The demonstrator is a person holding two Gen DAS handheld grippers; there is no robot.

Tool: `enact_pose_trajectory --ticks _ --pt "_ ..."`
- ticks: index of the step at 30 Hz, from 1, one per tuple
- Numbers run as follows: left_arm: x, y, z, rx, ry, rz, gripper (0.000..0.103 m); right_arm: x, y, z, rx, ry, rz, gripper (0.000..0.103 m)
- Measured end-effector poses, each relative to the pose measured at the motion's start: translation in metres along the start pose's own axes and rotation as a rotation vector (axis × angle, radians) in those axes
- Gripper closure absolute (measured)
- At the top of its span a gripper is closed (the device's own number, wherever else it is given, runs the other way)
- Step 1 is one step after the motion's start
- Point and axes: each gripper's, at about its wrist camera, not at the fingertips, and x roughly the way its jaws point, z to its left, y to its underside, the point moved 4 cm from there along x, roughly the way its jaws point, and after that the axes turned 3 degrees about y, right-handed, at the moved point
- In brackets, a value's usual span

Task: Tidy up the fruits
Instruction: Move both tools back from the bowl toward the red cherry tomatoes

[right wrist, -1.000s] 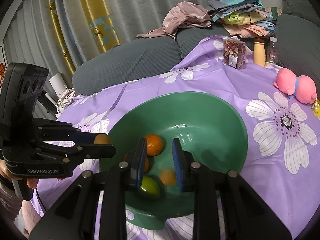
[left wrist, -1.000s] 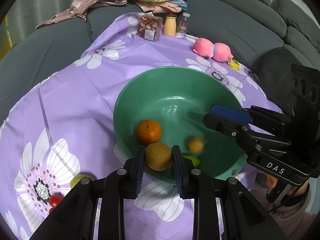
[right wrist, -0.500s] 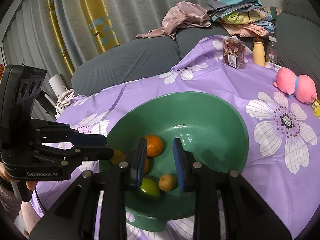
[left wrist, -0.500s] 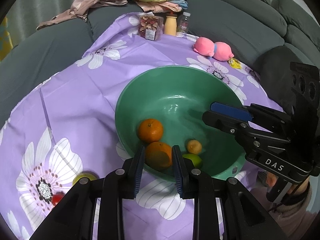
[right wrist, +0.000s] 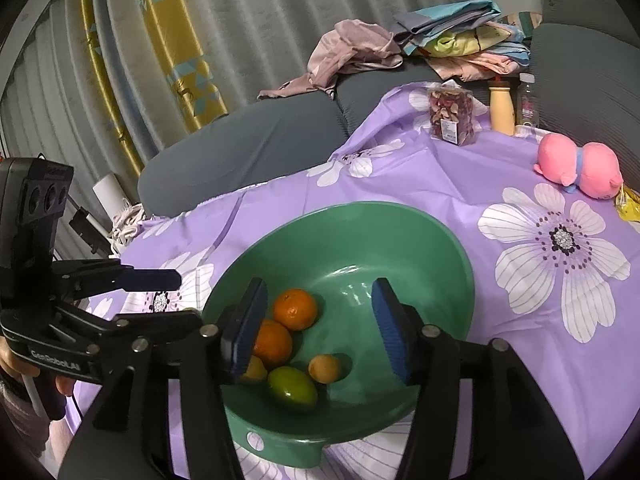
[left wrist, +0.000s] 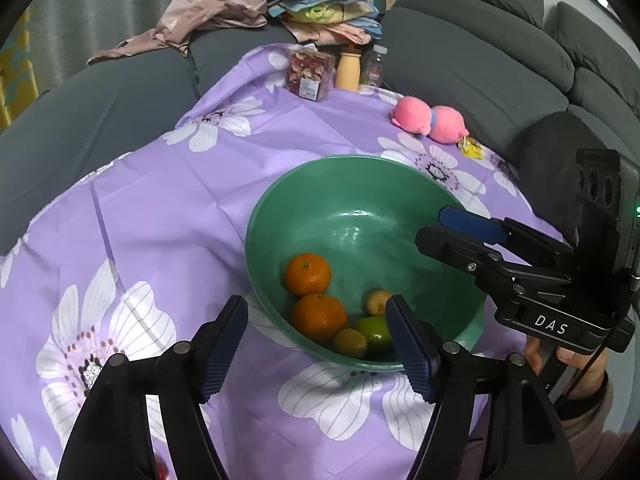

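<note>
Resting in the green bowl near its close wall, the green lime lies with its long axis slanting across the bowl floor, two oranges behind it. Left gripper and right gripper hover over the bowl, jaws opening, empty.

Black hand-held gripper, blue pads

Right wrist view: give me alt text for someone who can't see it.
A green bowl on a purple floral tablecloth holds two oranges, a green lime and two small yellowish fruits. The right gripper hangs over it, jaws opening and empty. The left gripper reaches in beside it, also empty.
</note>
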Motion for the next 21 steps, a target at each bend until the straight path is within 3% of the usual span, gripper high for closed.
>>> enact_pose_trajectory --ticks 3,6,15,18,21 --pt "-0.005 0.001 0.003 -0.016 -0.005 -0.010 0.030 -0.001 0.000 -0.003 0.016 -0.001 -0.009 0.041" --pt "-0.011 0.001 0.005 -0.029 -0.010 -0.029 0.022 -0.002 -0.001 -0.005 0.032 -0.002 -0.020 0.034" --pt "-0.028 0.009 0.020 -0.108 -0.022 -0.068 0.022 -0.007 -0.003 -0.008 0.064 -0.015 -0.051 0.015" --pt "-0.030 0.013 0.029 -0.146 -0.023 -0.069 0.006 -0.009 -0.004 -0.010 0.077 -0.019 -0.065 0.012" --pt "-0.033 0.017 0.035 -0.163 -0.046 -0.077 0.006 -0.010 -0.004 -0.011 0.083 -0.020 -0.068 0.009"
